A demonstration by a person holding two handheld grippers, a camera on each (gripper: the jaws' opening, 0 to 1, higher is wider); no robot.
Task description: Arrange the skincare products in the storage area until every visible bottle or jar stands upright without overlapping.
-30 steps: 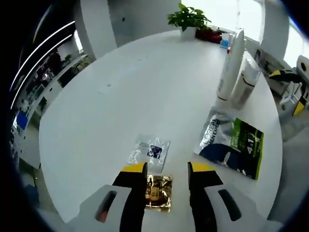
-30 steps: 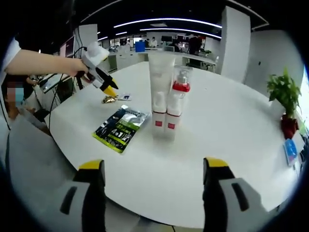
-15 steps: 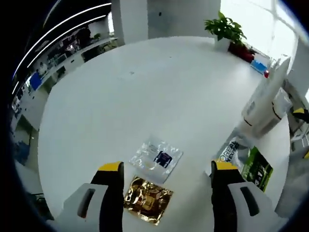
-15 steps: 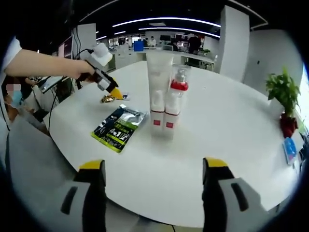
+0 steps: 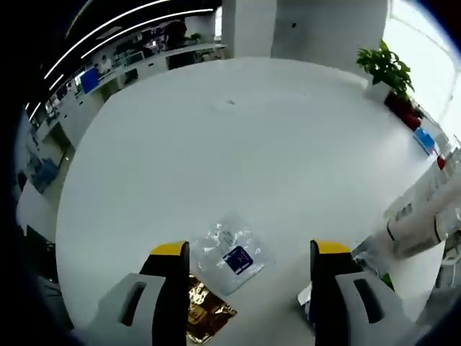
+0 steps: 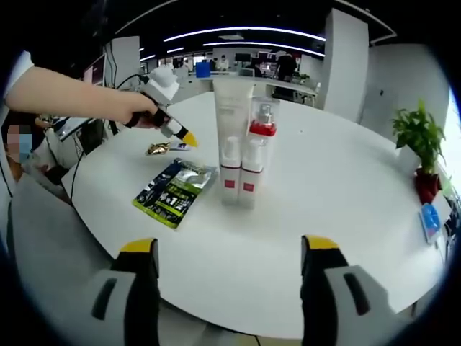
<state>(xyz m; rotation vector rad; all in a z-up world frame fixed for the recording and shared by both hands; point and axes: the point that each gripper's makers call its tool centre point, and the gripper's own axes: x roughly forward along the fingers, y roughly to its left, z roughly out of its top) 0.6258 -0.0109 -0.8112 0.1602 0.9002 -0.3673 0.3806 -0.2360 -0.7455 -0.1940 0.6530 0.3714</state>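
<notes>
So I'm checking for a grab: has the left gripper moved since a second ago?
Yes. The left gripper has lifted off the gold sachet and drifted toward the bottles; the sachet stays on the table.

We see a plain white table (image 5: 238, 144) under everything. On it lies a clear sachet (image 5: 229, 252) with a small dark blue square printed on it, and beside it a crinkled gold foil sachet (image 5: 204, 318). Our left gripper (image 5: 248, 249) and right gripper (image 6: 223, 244) each have grey jaws capped in yellow. The tall tube (image 6: 232, 137) is white with a red band low down, and the pump bottle (image 6: 255, 155) is frosted white with a red collar and red band. The flat pouch (image 6: 173, 191) is black, silver and lime green. The potted plant (image 6: 417, 140) has green leaves over a dark red pot.
</notes>
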